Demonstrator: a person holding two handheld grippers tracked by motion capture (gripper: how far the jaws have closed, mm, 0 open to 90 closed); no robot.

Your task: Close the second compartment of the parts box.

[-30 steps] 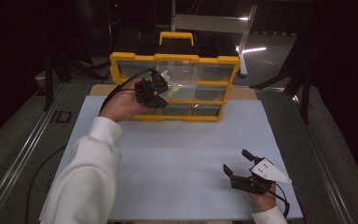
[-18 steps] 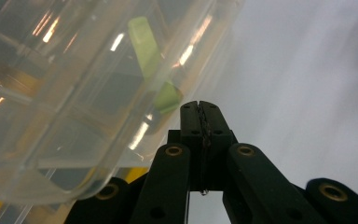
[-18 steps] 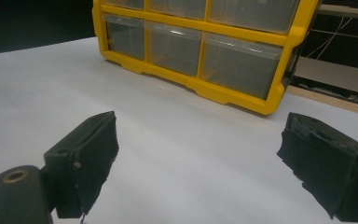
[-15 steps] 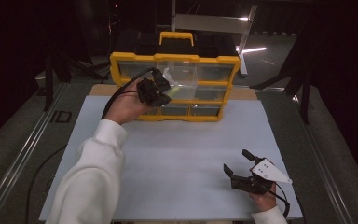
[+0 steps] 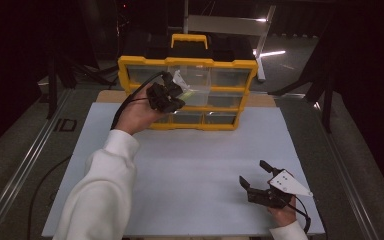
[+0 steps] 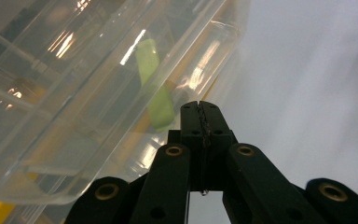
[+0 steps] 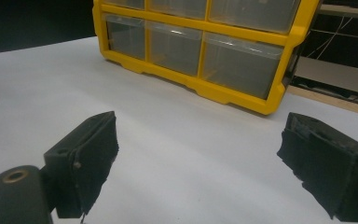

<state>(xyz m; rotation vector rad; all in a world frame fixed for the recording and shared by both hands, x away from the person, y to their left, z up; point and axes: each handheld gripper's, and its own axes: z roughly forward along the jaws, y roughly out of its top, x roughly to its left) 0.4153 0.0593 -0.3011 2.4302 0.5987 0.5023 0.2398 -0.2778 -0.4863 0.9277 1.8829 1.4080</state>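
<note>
By the yellow box [image 5: 186, 92], the left gripper [image 5: 172, 90] is squeezed shut, maybe pinching a clear drawer [image 6: 88, 88]; the right gripper [image 5: 256, 177] gapes, empty.

The left gripper [image 5: 172, 92] and its hand cover the left drawers of the yellow organizer [image 5: 240, 67]. In the left gripper view, the clear drawer [image 6: 74, 116] runs off the left edge, blurring the green piece [image 6: 156, 93] inside.

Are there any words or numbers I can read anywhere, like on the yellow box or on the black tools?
No words, numbers or signs can be read.
Yellow drawer organizer: plain frame and handle, no label showing.
Clear drawer: no print, just a pale green piece seen through it.
Left tool and right tool: plain black, no markings.
Grey plate on the right tool: a few tiny dark dots, too small to read.
</note>
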